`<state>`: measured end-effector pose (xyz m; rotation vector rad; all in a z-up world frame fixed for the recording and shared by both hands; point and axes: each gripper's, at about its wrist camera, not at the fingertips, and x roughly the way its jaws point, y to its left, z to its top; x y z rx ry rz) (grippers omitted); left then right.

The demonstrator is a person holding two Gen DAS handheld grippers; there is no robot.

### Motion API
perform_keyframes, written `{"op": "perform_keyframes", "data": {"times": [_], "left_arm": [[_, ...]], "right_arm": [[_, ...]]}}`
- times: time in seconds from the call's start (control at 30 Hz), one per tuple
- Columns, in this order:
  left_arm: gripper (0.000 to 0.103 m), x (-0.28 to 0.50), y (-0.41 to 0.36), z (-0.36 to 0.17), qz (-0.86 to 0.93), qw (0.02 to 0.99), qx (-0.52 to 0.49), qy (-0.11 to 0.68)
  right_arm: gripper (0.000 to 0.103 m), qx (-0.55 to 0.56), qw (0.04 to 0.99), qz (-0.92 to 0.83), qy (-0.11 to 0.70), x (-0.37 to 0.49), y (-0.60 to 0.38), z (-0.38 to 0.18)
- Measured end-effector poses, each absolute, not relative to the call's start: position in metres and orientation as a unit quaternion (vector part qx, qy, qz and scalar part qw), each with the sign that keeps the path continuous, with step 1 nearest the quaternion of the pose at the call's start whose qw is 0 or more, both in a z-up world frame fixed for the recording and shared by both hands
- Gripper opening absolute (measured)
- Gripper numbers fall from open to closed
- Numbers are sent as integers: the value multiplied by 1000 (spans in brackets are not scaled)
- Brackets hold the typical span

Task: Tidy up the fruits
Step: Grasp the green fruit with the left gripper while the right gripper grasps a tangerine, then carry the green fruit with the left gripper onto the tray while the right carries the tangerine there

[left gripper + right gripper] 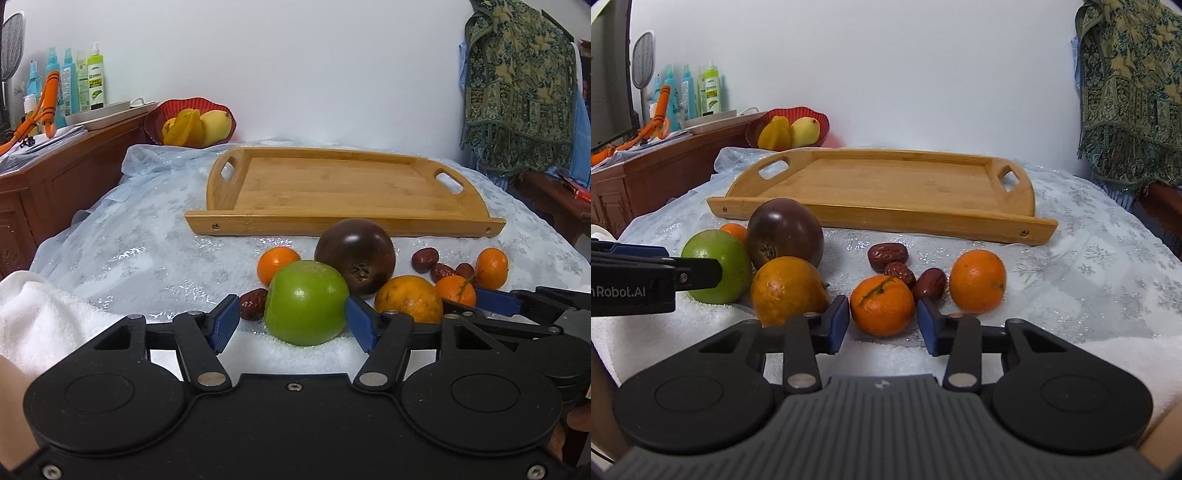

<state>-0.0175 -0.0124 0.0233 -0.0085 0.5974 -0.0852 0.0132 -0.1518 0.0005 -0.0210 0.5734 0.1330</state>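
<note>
Part of the green apple (718, 264) is hidden behind the left gripper (291, 319) in the right wrist view. The apple sits between its blue pads, but contact cannot be told. The small orange (882, 304) is flanked by the right gripper (882, 319), not yet squeezed. The wooden tray (332, 184) is seen empty. Yellow fruits are held in the red bowl (155, 122).

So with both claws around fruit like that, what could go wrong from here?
The green apple touches the dark purple fruit and a red date; lifting it in the left claw may set them rolling. The right claw has little room around its tangerine, so it may nudge the dates behind.
</note>
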Motion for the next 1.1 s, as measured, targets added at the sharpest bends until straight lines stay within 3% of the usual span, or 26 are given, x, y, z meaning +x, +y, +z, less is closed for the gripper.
{"op": "perform_keyframes", "data": {"times": [0.4,0.53,0.93,1.1], "left_arm": [[65,4,-9,-1,-53,940,-43,334],[55,2,-11,0,-57,943,-45,325],[54,-12,-2,32,-55,958,-39,279],[48,13,8,58,-55,967,-33,245]], "right_arm": [[46,-25,955,63,287,22,-146,-4],[43,-29,957,58,284,21,-145,-4],[43,-11,972,56,226,16,-150,20],[43,-6,975,58,213,48,-156,34]]}}
